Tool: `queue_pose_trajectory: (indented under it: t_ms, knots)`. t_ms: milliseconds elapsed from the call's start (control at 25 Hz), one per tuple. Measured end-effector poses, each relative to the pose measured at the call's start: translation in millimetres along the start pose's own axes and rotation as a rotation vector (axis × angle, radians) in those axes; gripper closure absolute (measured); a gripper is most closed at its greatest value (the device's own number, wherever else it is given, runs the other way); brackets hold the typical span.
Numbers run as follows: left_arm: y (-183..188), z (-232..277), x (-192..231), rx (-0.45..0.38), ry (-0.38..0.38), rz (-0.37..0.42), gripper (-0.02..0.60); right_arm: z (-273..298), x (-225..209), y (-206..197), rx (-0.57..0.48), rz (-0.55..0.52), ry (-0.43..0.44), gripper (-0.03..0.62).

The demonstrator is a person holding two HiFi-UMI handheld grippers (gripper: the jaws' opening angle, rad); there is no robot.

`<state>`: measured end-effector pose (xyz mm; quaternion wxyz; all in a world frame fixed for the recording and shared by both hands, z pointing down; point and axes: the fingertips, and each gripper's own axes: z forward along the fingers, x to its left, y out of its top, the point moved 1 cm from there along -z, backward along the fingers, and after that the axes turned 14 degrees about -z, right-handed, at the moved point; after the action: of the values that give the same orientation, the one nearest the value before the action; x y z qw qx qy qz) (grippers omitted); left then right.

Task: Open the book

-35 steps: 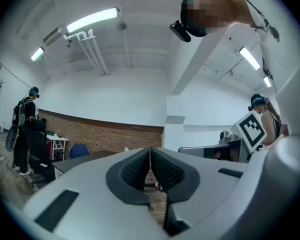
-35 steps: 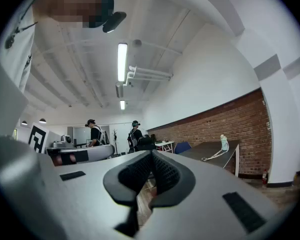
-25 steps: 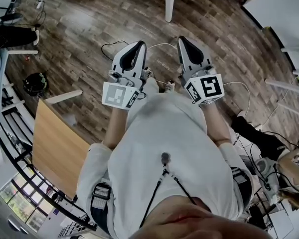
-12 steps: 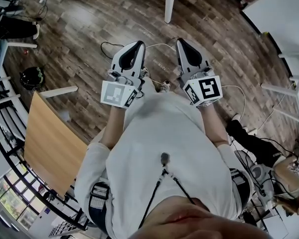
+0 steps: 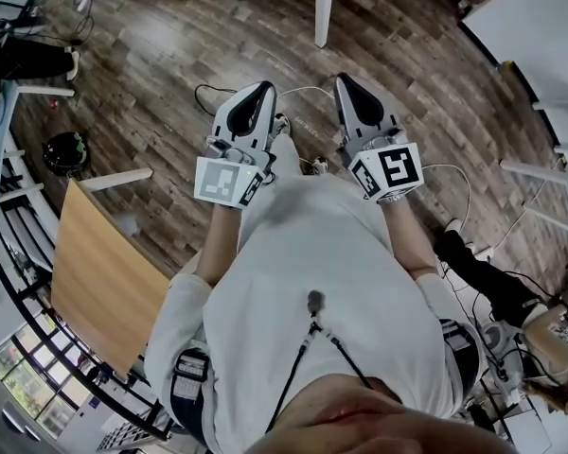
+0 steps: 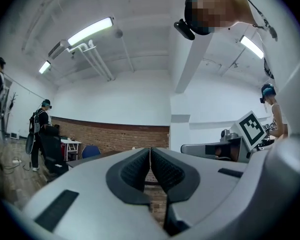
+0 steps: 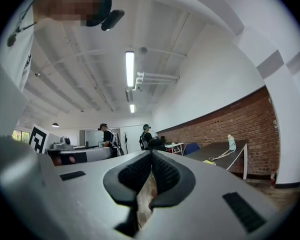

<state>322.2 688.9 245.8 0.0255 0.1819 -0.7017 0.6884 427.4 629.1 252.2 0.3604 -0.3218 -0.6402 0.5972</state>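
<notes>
No book shows in any view. In the head view my left gripper [image 5: 264,86] and right gripper [image 5: 345,77] are held side by side in front of the person's chest, pointing level over the wooden floor. The left gripper [image 6: 150,149] has its dark ribbed pads pressed together with nothing between them. In the right gripper view the right gripper [image 7: 151,153] has its pads meeting at the tips, also with nothing held. The marker cube [image 5: 390,168] rides behind the right jaws, and the other cube [image 5: 225,180] behind the left ones.
A light wooden tabletop [image 5: 99,282] stands at the lower left, and a white table leg [image 5: 323,12] ahead. Cables [image 5: 218,91] lie on the floor. A white table [image 5: 540,26] fills the upper right. People [image 7: 108,136] stand farther off, beside a dark table [image 7: 217,151] by the brick wall.
Both grippers keep their place before the chest with jaws unchanged. The floor and the wooden tabletop shift a little in the head view.
</notes>
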Motion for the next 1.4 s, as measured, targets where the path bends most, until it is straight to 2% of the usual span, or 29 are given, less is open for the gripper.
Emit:
queue_pose_trajectory:
  t_ms: [240, 720, 1040, 1400]
  knots:
    - [4, 8, 37, -0.015, 0.009, -0.027, 0.554, 34, 3, -4, 0.008, -0.013, 0.008, 0.557]
    - [12, 72, 117, 0.007, -0.016, -0.035, 0.554, 126, -31, -13, 0.025, -0.026, -0.032, 0.557]
    - [35, 126, 186, 0.002, -0.048, -0.042, 0.554, 205, -60, -13, 0.038, -0.029, -0.080, 0.557]
    - [50, 157, 257, 0.010, -0.109, -0.054, 0.554, 281, -58, -18, 0.069, -0.058, -0.129, 0.557]
